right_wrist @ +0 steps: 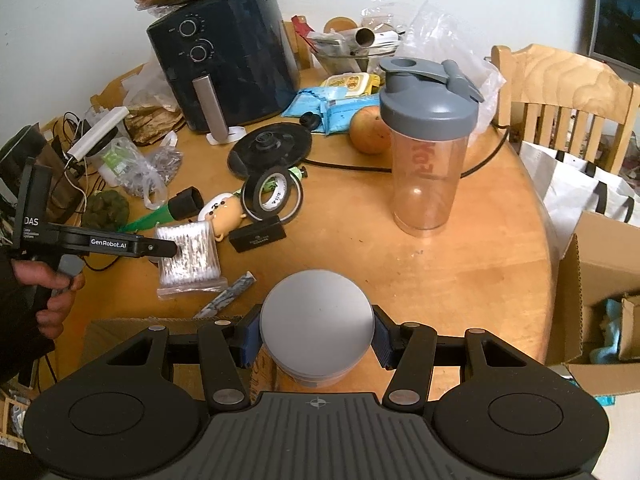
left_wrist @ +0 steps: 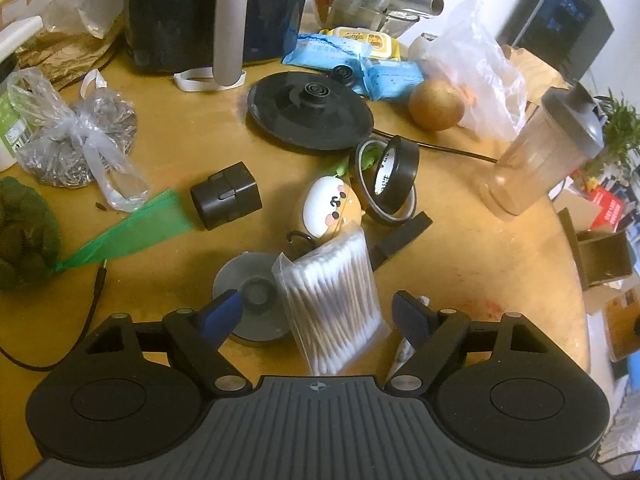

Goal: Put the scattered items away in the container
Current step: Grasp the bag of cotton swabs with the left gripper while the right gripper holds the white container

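Observation:
My left gripper (left_wrist: pixel 320 310) is open around a clear bag of cotton swabs (left_wrist: pixel 334 304), which stands tilted between the blue fingers without touching them; the right wrist view shows the gripper (right_wrist: pixel 168 249) over the same bag (right_wrist: pixel 188 256). A grey disc lid (left_wrist: pixel 250 300) lies left of the bag. My right gripper (right_wrist: pixel 317 338) is shut on a round jar with a grey lid (right_wrist: pixel 318 322), held above the table's near edge. Scattered nearby are a duck toy (right_wrist: pixel 224 212), black tape rolls (right_wrist: pixel 274 196), a black adapter (left_wrist: pixel 226 196) and a small black box (right_wrist: pixel 258 236).
A brown cardboard flap (right_wrist: pixel 132 332) shows below the left of my right gripper. An open cardboard box (right_wrist: pixel 600 292) stands right of the table. A shaker bottle (right_wrist: pixel 426 152), apple (right_wrist: pixel 370 130), kettle base (right_wrist: pixel 272 150), air fryer (right_wrist: pixel 228 60), bags and wipe packs crowd the round wooden table (right_wrist: pixel 460 280).

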